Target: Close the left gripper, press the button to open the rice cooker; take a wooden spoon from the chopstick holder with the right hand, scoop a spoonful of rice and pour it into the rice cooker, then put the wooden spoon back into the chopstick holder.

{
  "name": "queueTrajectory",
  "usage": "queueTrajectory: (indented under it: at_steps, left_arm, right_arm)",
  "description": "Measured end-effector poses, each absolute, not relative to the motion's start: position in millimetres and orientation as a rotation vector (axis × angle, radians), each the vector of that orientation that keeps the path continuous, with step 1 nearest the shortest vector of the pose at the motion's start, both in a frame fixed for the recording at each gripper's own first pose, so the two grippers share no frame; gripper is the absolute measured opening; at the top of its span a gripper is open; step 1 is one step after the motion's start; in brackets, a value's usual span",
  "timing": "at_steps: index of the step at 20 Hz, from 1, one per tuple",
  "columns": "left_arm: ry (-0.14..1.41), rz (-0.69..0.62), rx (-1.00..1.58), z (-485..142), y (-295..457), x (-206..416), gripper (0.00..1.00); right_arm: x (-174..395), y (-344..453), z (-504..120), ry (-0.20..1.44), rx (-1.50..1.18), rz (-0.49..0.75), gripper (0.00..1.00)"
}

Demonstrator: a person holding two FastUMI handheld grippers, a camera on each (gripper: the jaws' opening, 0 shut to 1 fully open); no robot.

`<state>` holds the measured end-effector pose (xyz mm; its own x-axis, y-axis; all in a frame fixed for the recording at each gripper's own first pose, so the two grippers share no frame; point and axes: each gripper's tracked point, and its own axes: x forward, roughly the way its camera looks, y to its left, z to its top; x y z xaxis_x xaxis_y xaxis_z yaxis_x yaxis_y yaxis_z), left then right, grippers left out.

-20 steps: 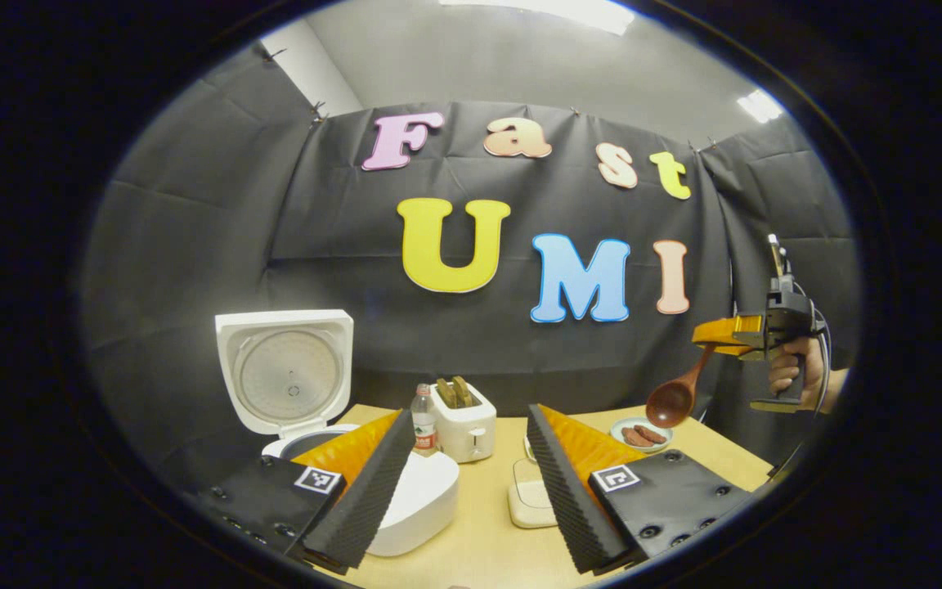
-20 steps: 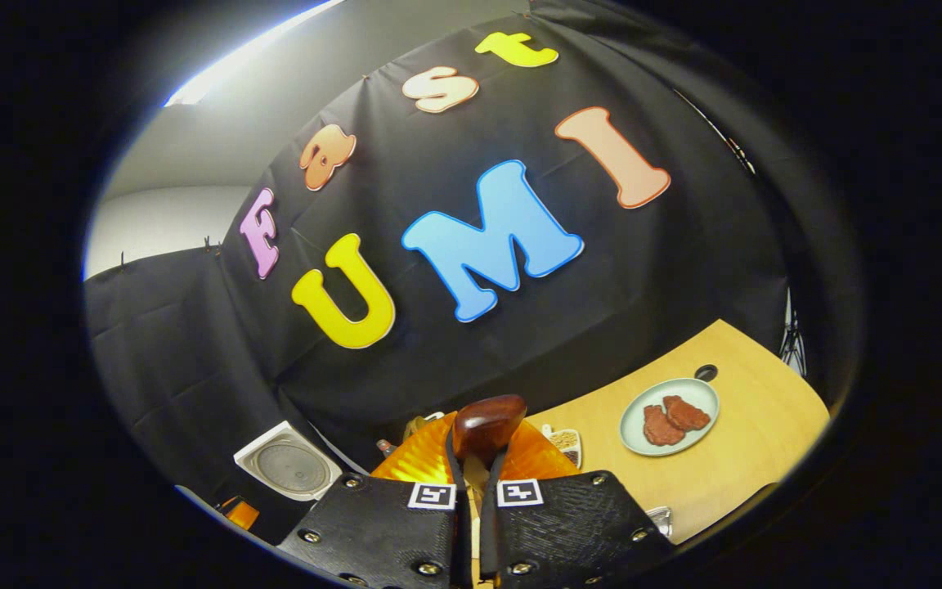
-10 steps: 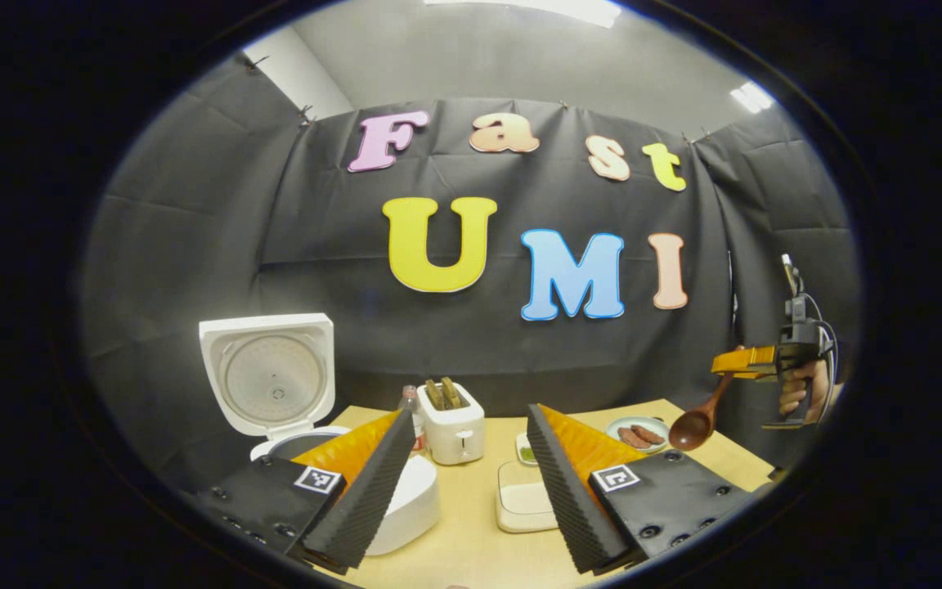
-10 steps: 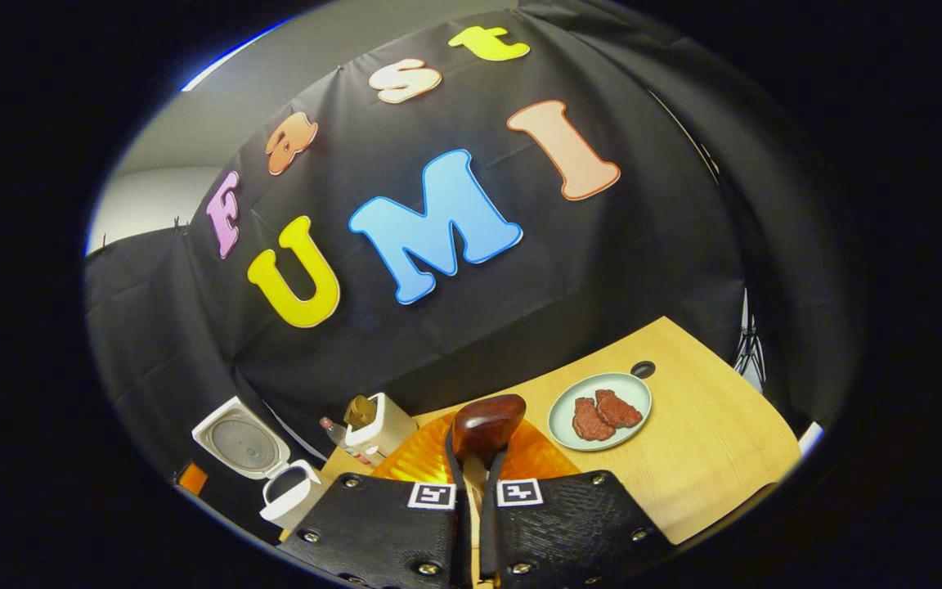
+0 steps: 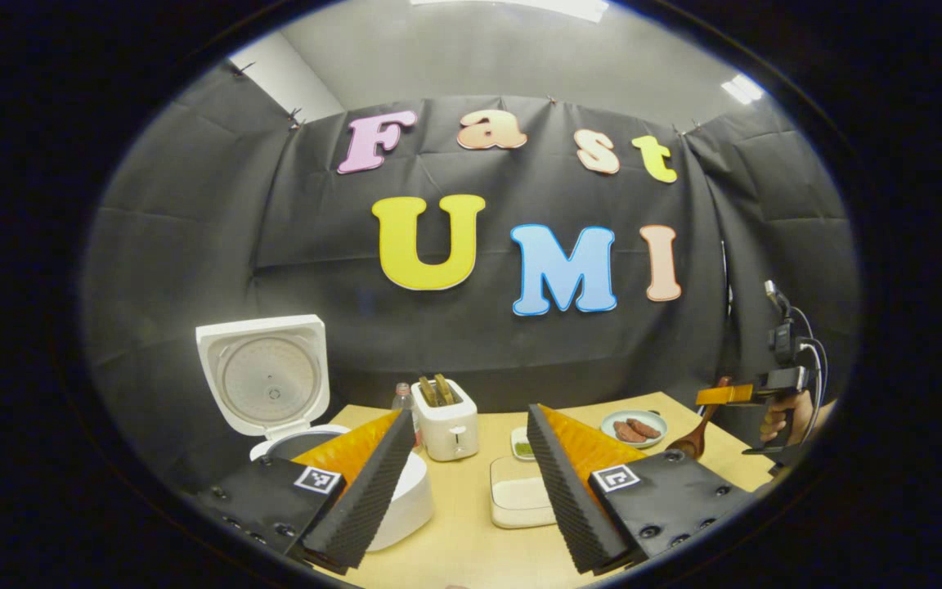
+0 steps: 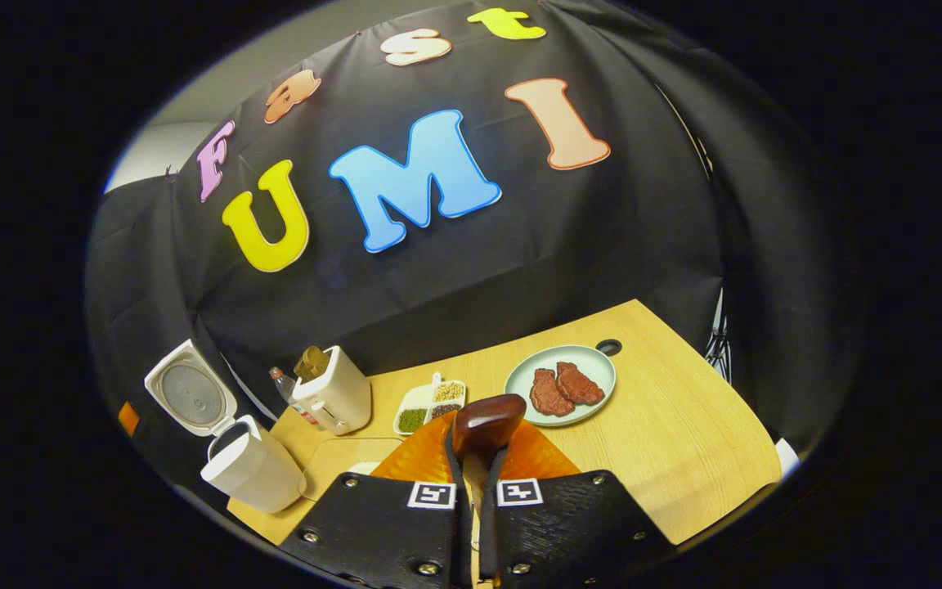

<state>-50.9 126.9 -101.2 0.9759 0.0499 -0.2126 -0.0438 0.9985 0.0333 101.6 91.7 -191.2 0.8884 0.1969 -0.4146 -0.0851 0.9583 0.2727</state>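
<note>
Right gripper [image 6: 475, 491] clamps wooden spoon [image 6: 487, 424]; bowl apparently empty; rice cooker [image 5: 275, 393] open.

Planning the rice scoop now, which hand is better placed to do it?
Right. The right gripper is shut on the brown wooden spoon, above the table near the compartmented grain dish. The left gripper is open and empty by the white rice cooker.

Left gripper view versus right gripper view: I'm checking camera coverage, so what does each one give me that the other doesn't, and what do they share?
Left gripper view: its own open left claw, and, off to the side, a hand holding the right claw with the wooden spoon hanging bowl-down.
Right gripper view: the round hole in the table, and the separate grains in the divided dish.
Shared: the open rice cooker, toaster, bottle and plate of meat.
</note>
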Motion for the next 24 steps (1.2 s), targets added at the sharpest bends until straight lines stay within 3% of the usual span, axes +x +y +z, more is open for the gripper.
queueTrajectory:
  at_steps: [4,6,8,11,12,14,16,18,19,21,24]
  left_arm:
    - [0.224,0.059,0.029,-103,130,-54,0.95]
    - [0.229,0.064,0.027,-103,132,-55,1.0]
    - [0.233,0.069,0.033,-103,133,-57,0.96]
    - [0.236,0.07,0.036,-102,132,-60,1.0]
    - [0.235,0.07,0.033,-101,132,-60,0.96]
    - [0.238,0.074,0.029,-103,132,-61,1.0]
    - [0.243,0.072,0.031,-103,132,-60,0.96]
    - [0.24,0.071,0.036,-100,132,-60,1.0]
    - [0.238,0.069,0.033,-101,130,-60,1.0]
    - [0.245,0.064,0.022,-104,126,-62,0.99]
    - [0.237,0.062,0.011,-103,120,-61,1.0]
  right_arm:
    - [100,91,-213,0.486,0.239,0.135,0.04]
    - [104,93,-224,0.506,0.244,0.128,0.04]
    - [108,93,-234,0.521,0.238,0.116,0.04]
    - [111,98,-250,0.548,0.236,0.111,0.04]
    - [110,100,-255,0.554,0.232,0.113,0.04]
    - [111,104,-264,0.556,0.203,0.115,0.04]
    - [110,105,-271,0.561,0.178,0.107,0.04]
    - [111,104,-265,0.547,0.176,0.1,0.05]
    - [104,101,-266,0.546,0.171,0.108,0.08]
    - [104,93,-254,0.489,0.129,0.086,0.26]
    - [95,72,-204,0.37,0.022,0.02,1.0]
